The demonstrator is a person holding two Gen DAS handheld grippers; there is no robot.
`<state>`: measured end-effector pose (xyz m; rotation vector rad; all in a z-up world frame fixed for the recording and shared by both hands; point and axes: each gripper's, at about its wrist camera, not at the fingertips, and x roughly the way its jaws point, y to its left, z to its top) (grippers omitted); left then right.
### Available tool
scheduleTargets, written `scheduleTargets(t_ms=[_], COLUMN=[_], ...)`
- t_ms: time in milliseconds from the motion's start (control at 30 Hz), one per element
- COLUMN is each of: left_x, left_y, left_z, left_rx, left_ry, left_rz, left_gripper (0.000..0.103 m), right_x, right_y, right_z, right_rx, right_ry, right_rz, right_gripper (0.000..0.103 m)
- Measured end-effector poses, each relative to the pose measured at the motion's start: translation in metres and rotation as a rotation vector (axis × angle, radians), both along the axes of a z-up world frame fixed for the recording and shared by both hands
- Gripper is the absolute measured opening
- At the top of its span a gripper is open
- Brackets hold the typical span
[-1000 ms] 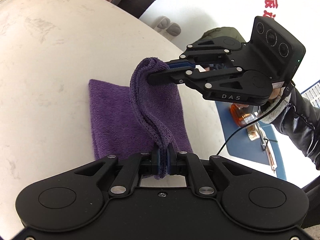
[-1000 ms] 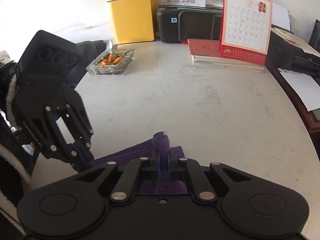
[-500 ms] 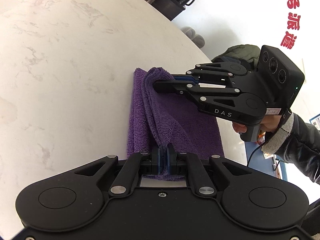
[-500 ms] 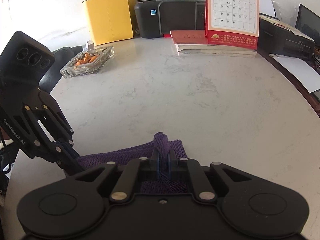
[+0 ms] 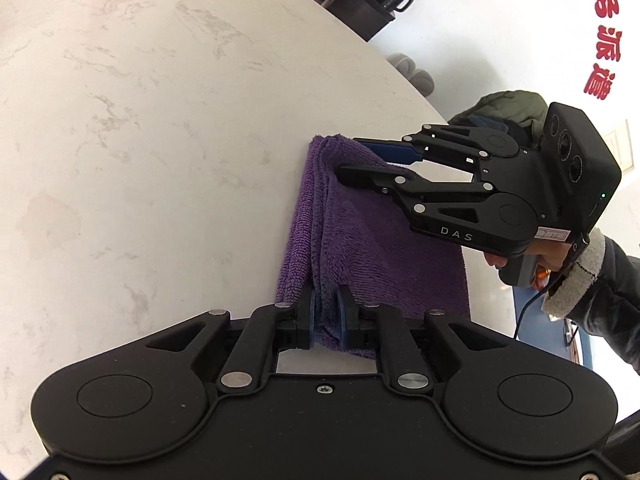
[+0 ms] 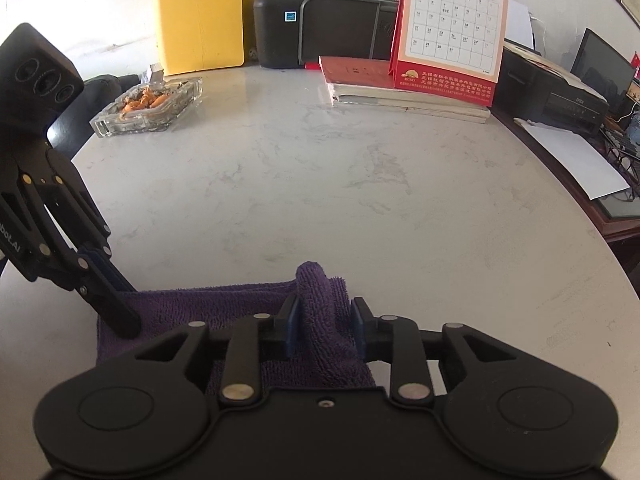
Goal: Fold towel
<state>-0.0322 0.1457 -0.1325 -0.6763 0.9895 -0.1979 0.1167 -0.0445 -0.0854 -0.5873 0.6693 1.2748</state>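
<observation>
The table [image 6: 304,168] surface ahead of the folded towel [image 6: 224,308] is left bare through its middle and toward the right edge, so free passage is offered there. The far edge is blocked by a glass dish [image 6: 148,106] at the left, a yellow box [image 6: 200,20] and a black printer [image 6: 320,30] behind it, and a stack of books [image 6: 400,94] carrying an upright calendar [image 6: 452,28]. The left flank over the towel is occupied by the left tool [image 6: 116,312]. In the left wrist view, the towel's far end is straddled by the right tool [image 5: 360,158]; the marble to the left of the towel is left unobstructed.
</observation>
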Motion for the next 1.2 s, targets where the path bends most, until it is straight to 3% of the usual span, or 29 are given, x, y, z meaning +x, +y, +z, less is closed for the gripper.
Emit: scheduleTargets(t_ms=[200,467,667,833,933,1200], left_x=[-0.007,-0.007,0.015,0.034,0.045,0.043], left_y=[-0.002,-0.007,-0.023,-0.036,-0.044,-0.036], left_z=[0.016,0.044,0.028,0.014,0.006,0.002], left_rx=[0.091,0.115,0.121,0.126,0.130,0.105], left_ry=[0.001,-0.072,-0.060,-0.049,-0.042,-0.027], left_rz=[0.009,-0.013,-0.069,-0.117,-0.145,-0.156], left_gripper=[0.012,0.013,0.015,0.015,0.015,0.015], right_x=[-0.004,-0.004,-0.001,-0.010,-0.015,0.000], right_y=[-0.001,-0.013,-0.034,-0.035,-0.036,-0.007], right_z=[0.005,0.023,0.050,0.054,0.056,0.014], right_rx=[0.001,0.053,0.131,0.118,0.110,-0.003], right_ry=[-0.051,-0.098,-0.133,-0.088,-0.060,0.030], right_rz=[-0.010,-0.071,-0.180,-0.063,0.010,0.095], right_gripper=[0.031,0.035,0.034,0.033,0.028,0.019])
